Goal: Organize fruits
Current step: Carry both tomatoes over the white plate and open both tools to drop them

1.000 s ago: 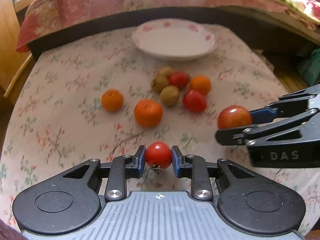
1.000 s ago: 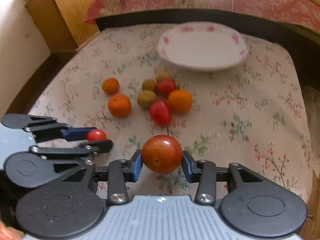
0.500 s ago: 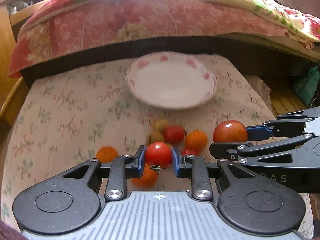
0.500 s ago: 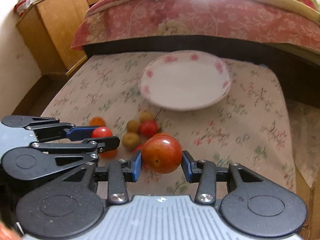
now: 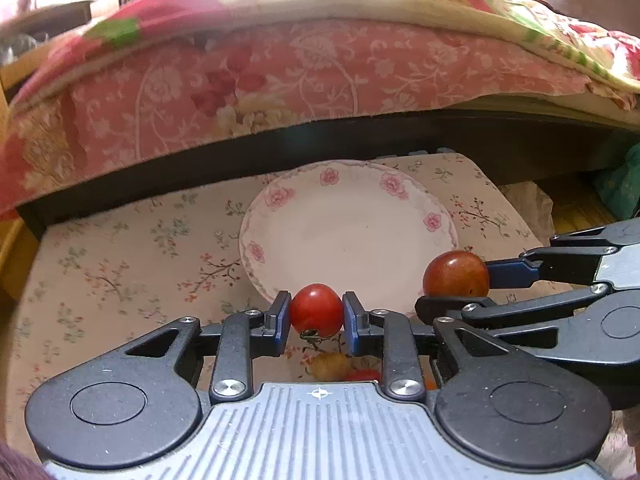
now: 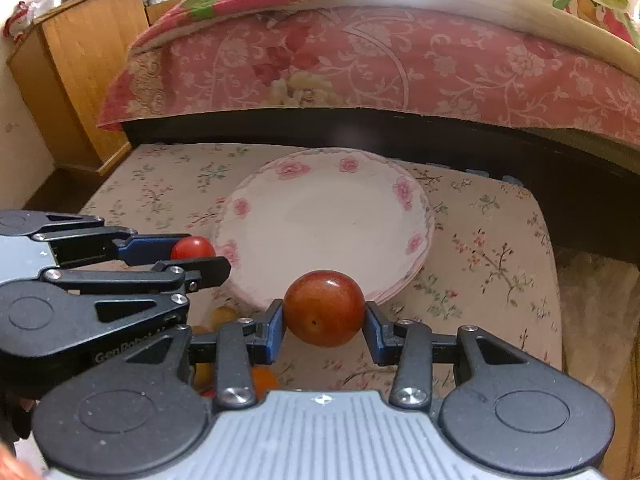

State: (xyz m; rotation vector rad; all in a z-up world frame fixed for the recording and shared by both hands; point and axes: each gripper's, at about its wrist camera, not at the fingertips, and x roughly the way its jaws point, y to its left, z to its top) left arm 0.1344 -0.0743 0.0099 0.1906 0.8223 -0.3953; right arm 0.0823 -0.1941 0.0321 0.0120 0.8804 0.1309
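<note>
In the left wrist view, the left gripper (image 5: 316, 316) sits at lower centre with its jaws closed on a small red tomato (image 5: 316, 310), held at the near rim of the floral plate (image 5: 280, 200), which lies bare at mid-frame on the flowered tabletop (image 5: 120, 256). Further right, the right gripper (image 5: 456, 292) comes in from the frame's right edge, its jaws pinching a larger reddish-brown tomato (image 5: 456, 274) over the plate's right rim. Both fruits are round and smooth, so my worry is that, released this near the edge, either could roll off the shallow plate onto the cloth; and with the two tools so close, one might knock the other's fruit loose if they lower together. Letting go further over the middle, one at a time, looks safer. The left view alone shows, under its jaws, a yellowish fruit (image 5: 330, 364) low in the frame. The right wrist view alone shows the wooden cabinet (image 6: 80, 60) at upper left, a bare stretch of cloth at right, and an orange fruit (image 6: 262, 380) beneath its jaws.
</note>
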